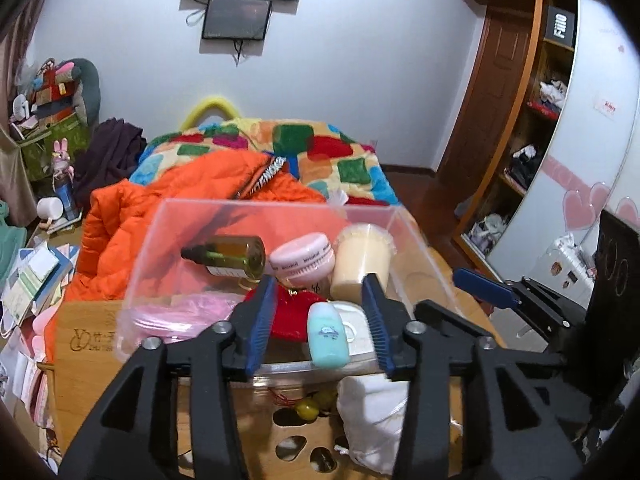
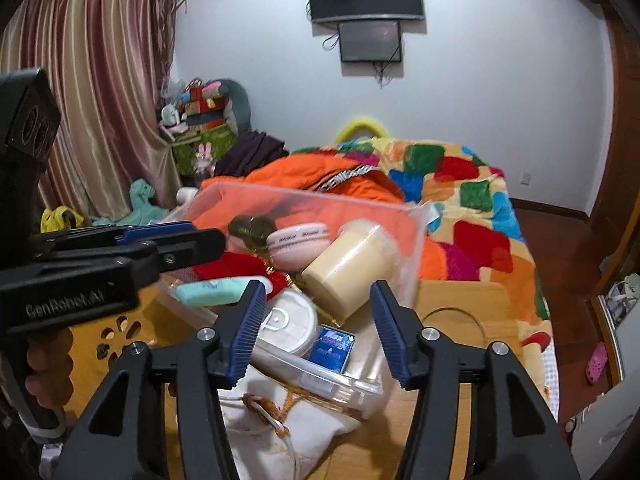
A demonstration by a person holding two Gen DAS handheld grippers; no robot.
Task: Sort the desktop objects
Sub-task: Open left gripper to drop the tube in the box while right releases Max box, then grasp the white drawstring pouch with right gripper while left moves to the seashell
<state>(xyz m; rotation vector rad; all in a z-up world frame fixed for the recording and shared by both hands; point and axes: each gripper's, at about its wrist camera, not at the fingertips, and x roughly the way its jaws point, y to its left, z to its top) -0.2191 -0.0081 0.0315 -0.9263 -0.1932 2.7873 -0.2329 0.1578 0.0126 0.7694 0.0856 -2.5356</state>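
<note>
A clear plastic bin stands on the wooden table. It holds a teal bottle, a cream jar, a pink round case, a green glass bottle, a red pouch, a white round box and a blue tin. My left gripper is open over the bin's near edge, the teal bottle between its jaws but not touched. My right gripper is open above the bin. A white cloth bag lies in front.
A bed with an orange jacket and a patchwork blanket lies behind the table. The table top has cut-out holes. Papers and clutter lie at the left. A wardrobe stands at the right.
</note>
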